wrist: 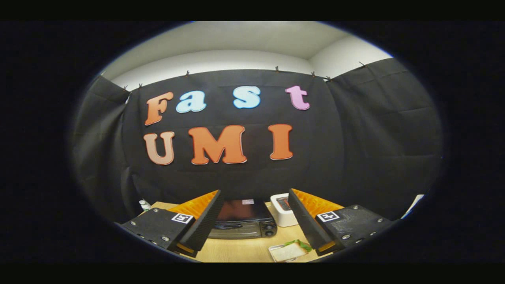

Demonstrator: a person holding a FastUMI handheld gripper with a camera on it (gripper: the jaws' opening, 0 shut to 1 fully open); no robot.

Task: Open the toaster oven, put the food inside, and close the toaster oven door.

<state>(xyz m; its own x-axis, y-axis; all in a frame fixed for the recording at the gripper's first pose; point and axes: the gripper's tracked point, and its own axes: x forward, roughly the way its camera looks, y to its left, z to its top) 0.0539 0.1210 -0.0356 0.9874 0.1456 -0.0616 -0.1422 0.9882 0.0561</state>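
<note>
The gripper (254, 205) sits low in the frame with its two fingers spread wide apart, holding nothing; one finger (205, 221) rises from the lower left and the other finger (305, 221) from the lower right, their tips well apart from each other. In the gap between them, at the lower centre of the frame, stands the toaster oven (242, 221) on a light wooden table (236, 250); its dark top faces up, its door looks closed, and two round knobs sit at the right end of its front. Just right of the oven, partly hidden behind the right finger, is a white box-shaped appliance (282, 215) with a dark panel on top. Nearer the camera, at the bottom of the frame and just beside the inner edge of the right finger, lies the food (292, 250): a sandwich with a green leaf showing at its edge, resting on a small pale tray (272, 249). It is apart from the oven, with bare table between them. At the lower left, beyond the left finger, a small bottle (144, 204) stands near the table's far corner. Black cloth (375, 138) hangs behind the table across the middle of the frame, with a white wall above it
</note>
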